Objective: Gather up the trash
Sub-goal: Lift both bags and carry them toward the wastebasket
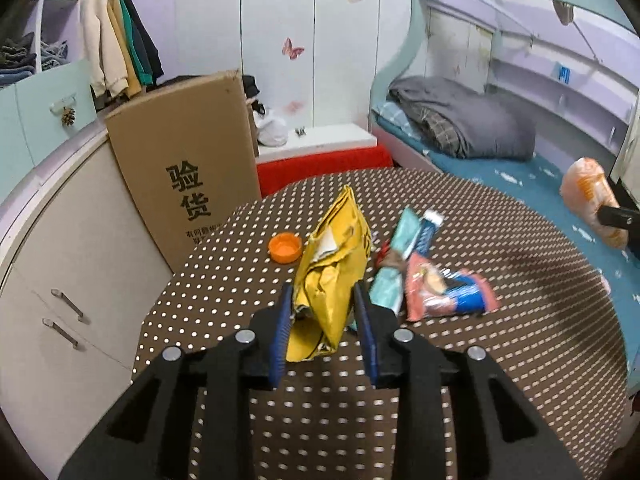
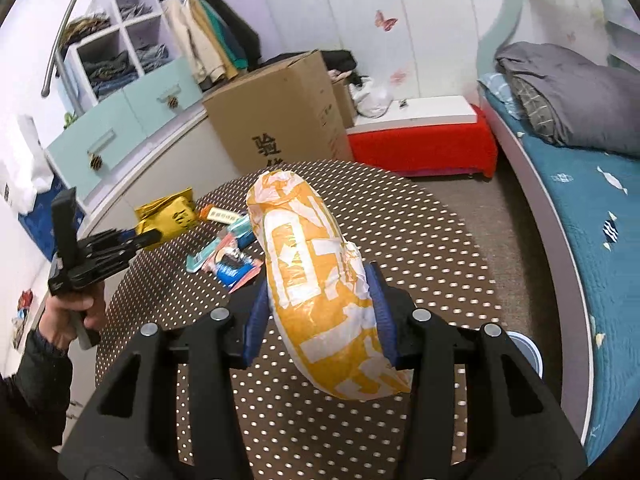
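My left gripper [image 1: 322, 300] is shut on a crumpled yellow bag [image 1: 332, 276] and holds it above the brown dotted round table [image 1: 320, 420]. It also shows in the right wrist view [image 2: 150, 236], where the yellow bag [image 2: 168, 216] sticks out of it. My right gripper [image 2: 320, 284] is shut on an orange-and-white wrapper bundle [image 2: 320, 288], seen far right in the left wrist view [image 1: 592, 200]. On the table lie a teal wrapper [image 1: 396, 260], a red-blue snack wrapper [image 1: 448, 292] and an orange bottle cap [image 1: 285, 247].
A tall cardboard box [image 1: 188, 168] stands behind the table by a white cabinet [image 1: 68, 260]. A red low bench [image 1: 324, 164] and a bed with a grey blanket [image 1: 464, 124] lie beyond. A round blue-rimmed container [image 2: 524, 350] sits at the table's right edge.
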